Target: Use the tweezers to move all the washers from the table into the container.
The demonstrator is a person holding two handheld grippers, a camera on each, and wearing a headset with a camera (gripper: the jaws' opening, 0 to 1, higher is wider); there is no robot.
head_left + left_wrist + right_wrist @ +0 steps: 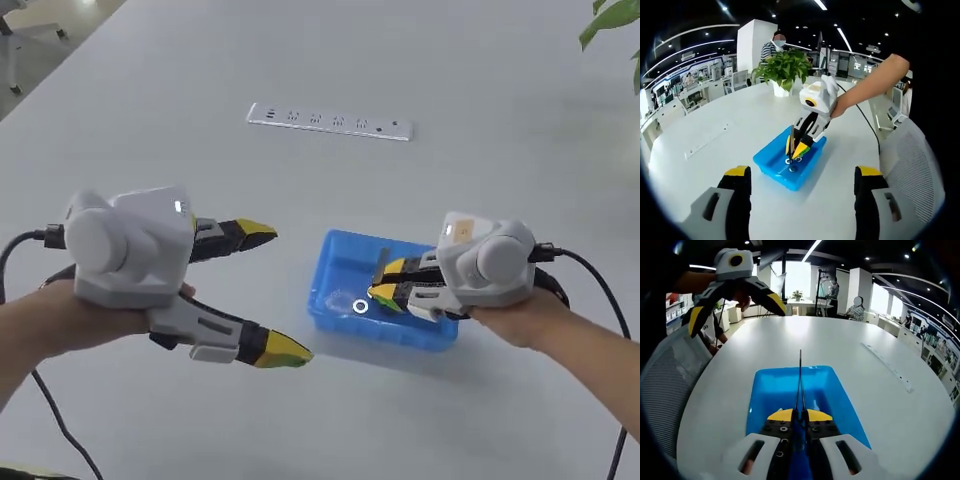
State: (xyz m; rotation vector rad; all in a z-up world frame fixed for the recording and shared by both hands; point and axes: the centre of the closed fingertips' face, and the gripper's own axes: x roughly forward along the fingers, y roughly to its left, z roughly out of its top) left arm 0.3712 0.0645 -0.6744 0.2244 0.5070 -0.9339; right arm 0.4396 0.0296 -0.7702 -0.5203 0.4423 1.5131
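A blue container [335, 262] sits on the white table [200, 130], with a metal washer [360, 306] lying inside it. My right gripper [383, 281] hovers over the container's right half, shut on thin dark tweezers [800, 382] that point down into the container [770, 390]. In the left gripper view the tweezers' tip [791, 150] is close to a washer [790, 162] on the container's floor. My left gripper [270, 290] is open, empty, and held left of the container, a little apart from it. Its jaws [802, 175] frame the container [772, 162].
A white power strip [330, 121] lies farther back on the table. A potted plant [782, 67] stands at the far end, with leaves at the top right [610, 25]. Cables trail from both grippers. A mesh chair [912, 155] stands beside the table.
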